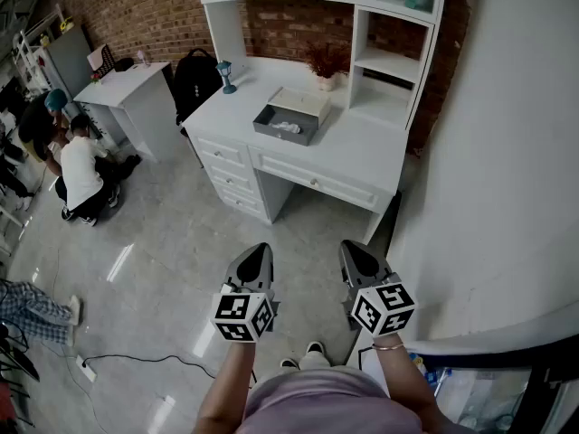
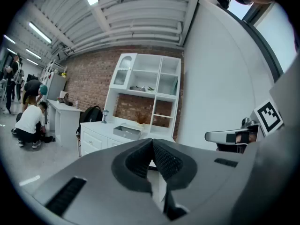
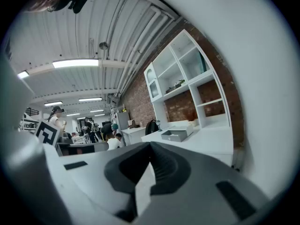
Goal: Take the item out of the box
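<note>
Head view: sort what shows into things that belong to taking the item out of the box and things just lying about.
Belongs to the job: grey box, open on the white desk; pale item inside it; left gripper and right gripper, both shut and empty, short of the desk.
Lying about: black backpack, small lamp, potted plant, side table, floor cable.
</note>
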Motion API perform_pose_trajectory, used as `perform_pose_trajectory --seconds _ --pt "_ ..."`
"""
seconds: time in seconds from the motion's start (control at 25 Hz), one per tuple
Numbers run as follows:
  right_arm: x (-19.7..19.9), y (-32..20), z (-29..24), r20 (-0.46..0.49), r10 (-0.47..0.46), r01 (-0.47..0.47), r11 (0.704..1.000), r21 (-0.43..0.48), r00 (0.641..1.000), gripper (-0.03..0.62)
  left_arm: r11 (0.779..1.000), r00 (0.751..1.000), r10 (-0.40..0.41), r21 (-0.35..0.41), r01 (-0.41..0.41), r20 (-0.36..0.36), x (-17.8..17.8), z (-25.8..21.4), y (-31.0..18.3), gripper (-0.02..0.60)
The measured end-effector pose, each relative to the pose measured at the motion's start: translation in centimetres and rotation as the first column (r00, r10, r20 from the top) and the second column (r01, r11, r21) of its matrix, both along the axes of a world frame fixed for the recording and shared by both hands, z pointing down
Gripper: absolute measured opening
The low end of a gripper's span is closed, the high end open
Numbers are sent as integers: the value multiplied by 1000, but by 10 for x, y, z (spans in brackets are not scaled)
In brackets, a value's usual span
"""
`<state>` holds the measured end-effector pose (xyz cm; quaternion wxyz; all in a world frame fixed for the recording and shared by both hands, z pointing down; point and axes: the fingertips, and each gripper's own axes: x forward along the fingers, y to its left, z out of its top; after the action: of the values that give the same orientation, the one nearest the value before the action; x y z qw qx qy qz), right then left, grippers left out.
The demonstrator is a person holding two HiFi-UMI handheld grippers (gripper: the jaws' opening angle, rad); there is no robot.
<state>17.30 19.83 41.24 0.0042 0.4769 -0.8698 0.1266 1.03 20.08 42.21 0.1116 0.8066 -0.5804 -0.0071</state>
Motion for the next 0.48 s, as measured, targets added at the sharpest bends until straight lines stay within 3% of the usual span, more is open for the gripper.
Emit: perform_pose_trajectory --seconds 0.48 --pt "7 -4 10 35 -4 5 999 -37 999 3 999 1000 -1 -43 2 25 19 12 -1 0"
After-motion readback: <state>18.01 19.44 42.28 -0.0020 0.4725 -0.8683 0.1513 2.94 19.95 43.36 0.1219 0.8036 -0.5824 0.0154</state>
